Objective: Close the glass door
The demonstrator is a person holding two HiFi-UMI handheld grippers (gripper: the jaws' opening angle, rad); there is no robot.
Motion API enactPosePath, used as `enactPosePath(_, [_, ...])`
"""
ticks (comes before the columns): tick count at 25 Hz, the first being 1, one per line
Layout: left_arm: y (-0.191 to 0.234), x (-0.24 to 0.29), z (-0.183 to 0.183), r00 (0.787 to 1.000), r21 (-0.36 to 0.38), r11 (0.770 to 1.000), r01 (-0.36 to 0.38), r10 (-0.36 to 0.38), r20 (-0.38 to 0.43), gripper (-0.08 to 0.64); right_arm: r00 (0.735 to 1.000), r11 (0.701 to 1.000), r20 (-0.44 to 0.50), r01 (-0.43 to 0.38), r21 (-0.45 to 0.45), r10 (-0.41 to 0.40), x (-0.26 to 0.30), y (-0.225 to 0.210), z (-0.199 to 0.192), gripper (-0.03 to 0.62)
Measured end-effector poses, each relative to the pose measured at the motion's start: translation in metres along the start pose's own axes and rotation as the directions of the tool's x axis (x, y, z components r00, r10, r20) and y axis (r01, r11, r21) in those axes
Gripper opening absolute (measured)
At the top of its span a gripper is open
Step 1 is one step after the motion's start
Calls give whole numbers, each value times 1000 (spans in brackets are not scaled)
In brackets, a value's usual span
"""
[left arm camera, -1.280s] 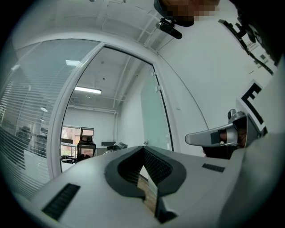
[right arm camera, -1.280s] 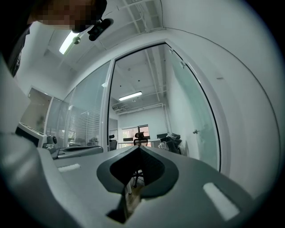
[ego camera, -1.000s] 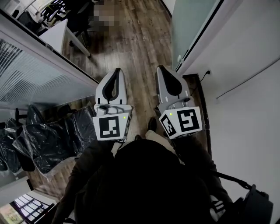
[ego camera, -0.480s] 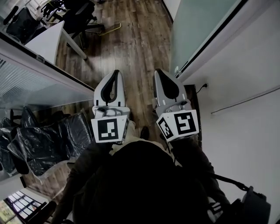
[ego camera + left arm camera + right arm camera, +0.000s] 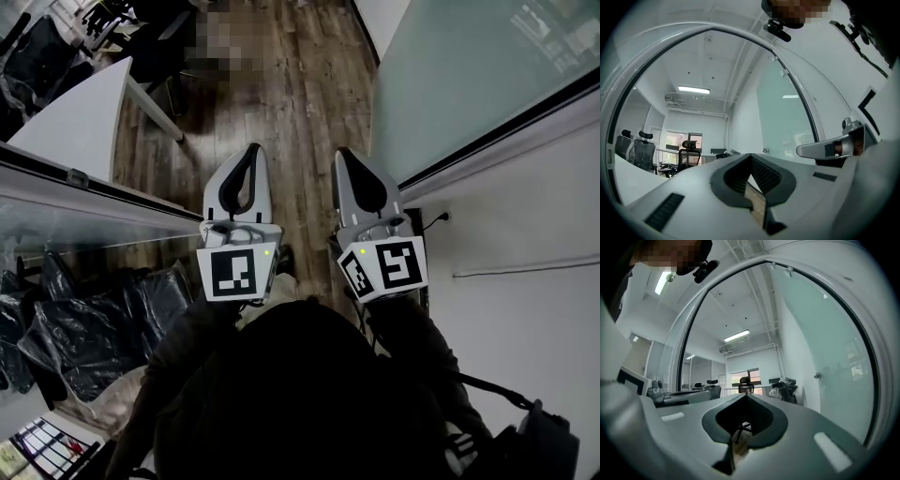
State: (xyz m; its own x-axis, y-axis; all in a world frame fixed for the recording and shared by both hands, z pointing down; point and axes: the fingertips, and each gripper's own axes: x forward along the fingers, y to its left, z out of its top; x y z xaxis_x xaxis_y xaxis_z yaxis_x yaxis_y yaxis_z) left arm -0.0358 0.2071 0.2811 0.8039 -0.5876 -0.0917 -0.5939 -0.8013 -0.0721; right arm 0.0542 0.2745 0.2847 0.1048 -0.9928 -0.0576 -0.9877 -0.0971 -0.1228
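The frosted glass door [image 5: 450, 84] fills the upper right of the head view, with a dark frame strip along its lower edge. It also shows as a pale green pane in the left gripper view [image 5: 787, 117] and in the right gripper view [image 5: 825, 357], where a small metal knob [image 5: 817, 376] sits on it. My left gripper [image 5: 251, 150] and right gripper [image 5: 343, 153] are held side by side over the wooden floor, both shut with their tips meeting and nothing between them. Neither touches the door; the right one is nearer to it.
A glass partition with a metal rail [image 5: 84, 202] runs along the left. Behind it stand chairs wrapped in black plastic [image 5: 84, 328]. A white desk [image 5: 75, 122] and office chairs [image 5: 37, 47] are further ahead on the left. A white wall [image 5: 525, 309] with a socket is at the right.
The view has shifted forward and turned: the glass door now takes up more of the upper right and the left partition has slid down. Both grippers keep the same pose, still shut.
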Motion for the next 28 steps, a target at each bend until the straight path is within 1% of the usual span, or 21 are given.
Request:
enactPosePath(4, [30, 44, -10, 1000, -13, 1000, 14, -14, -14, -3, 1000, 1000, -2, 19, 2, -19, 50, -14, 0, 2])
enactPosePath(8, [45, 81, -16, 999, -17, 999, 51, -51, -17, -3, 999, 999, -3, 48, 2, -48, 86, -29, -1, 2])
enactPosePath(12, [44, 114, -25, 996, -24, 996, 86, -87, -29, -3, 997, 997, -2, 74, -1, -74, 109, -51, 0, 2])
enactPosePath(17, [39, 160, -46, 992, -28, 993, 114, -115, -55, -3, 995, 995, -7, 104, 1, -104, 136, -90, -8, 2])
enactPosePath(22, [42, 218, -59, 992, -22, 993, 113, -114, -59, -3, 994, 994, -11, 108, 10, -108, 179, -132, -17, 2])
enactPosePath(25, [44, 252, -59, 993, -10, 994, 106, -107, -57, -3, 995, 995, -10, 100, -4, -101, 202, -155, -14, 2])
enactPosePath(28, [40, 288, -56, 993, 0, 994, 106, -106, -42, -3, 995, 995, 3, 99, -1, -99, 224, -184, -7, 2])
